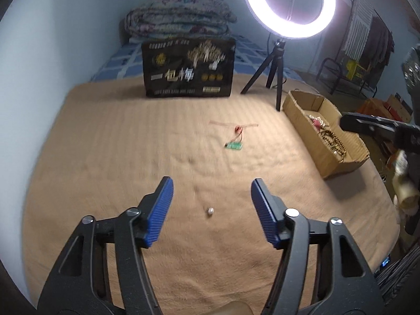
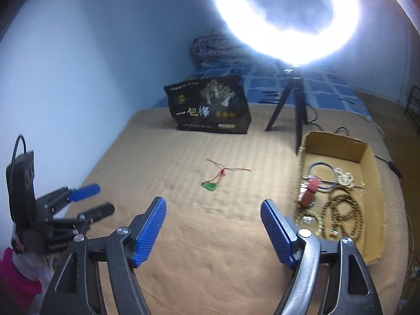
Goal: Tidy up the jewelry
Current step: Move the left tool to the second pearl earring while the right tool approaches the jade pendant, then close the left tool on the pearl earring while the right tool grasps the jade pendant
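A small silver ring [image 1: 210, 210] lies on the tan blanket [image 1: 131, 144] just ahead of my open, empty left gripper [image 1: 212, 187], between its blue pads. A green pendant on a red cord [image 1: 233, 144] lies farther out; it also shows in the right wrist view [image 2: 210, 185]. A cardboard box [image 2: 367, 183] at the right holds bead strands [image 2: 344, 212], a dark bangle [image 2: 321, 176] and a red piece [image 2: 309, 191]. My right gripper [image 2: 213, 211] is open and empty, above the blanket left of the box. The left gripper also shows in the right wrist view [image 2: 89, 202].
A black printed bag [image 1: 187, 68] stands at the back of the blanket. A ring light [image 1: 288, 5] on a black tripod [image 1: 273, 71] stands beside the box [image 1: 323, 134]. Folded quilts [image 1: 178, 18] lie behind on a blue checked sheet. The wall is at the left.
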Action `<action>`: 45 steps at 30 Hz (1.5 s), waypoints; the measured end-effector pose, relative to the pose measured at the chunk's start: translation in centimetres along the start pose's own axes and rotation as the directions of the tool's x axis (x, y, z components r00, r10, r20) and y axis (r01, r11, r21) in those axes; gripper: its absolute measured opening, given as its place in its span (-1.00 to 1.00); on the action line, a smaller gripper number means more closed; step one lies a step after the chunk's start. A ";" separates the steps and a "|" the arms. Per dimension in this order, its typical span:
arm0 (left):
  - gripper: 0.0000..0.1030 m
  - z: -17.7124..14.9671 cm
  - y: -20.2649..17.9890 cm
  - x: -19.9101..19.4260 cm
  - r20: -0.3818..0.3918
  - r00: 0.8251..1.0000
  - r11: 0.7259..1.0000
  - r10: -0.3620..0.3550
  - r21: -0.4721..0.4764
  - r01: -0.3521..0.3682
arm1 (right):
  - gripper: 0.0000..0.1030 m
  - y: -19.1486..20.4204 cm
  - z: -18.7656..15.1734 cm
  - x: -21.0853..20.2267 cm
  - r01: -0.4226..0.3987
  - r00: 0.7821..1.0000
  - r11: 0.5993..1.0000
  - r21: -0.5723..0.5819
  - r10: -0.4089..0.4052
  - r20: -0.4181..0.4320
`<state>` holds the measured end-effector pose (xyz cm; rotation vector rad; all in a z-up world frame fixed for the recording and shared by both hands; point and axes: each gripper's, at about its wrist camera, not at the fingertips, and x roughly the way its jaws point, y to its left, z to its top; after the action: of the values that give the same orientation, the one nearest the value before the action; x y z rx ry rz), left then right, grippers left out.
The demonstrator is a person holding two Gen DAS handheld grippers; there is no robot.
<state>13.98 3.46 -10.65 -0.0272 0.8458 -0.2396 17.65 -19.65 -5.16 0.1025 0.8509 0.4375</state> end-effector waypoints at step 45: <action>-0.65 -4.9 0.6 10.3 -0.073 0.996 0.999 -0.041 0.020 0.042 | 0.03 2.1 -0.9 21.0 0.059 0.988 0.986 -0.155 -0.079 -0.130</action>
<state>17.09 2.13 -21.59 -0.0156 0.9160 -0.2901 28.35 -9.15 -20.00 -0.0974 0.9488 0.4458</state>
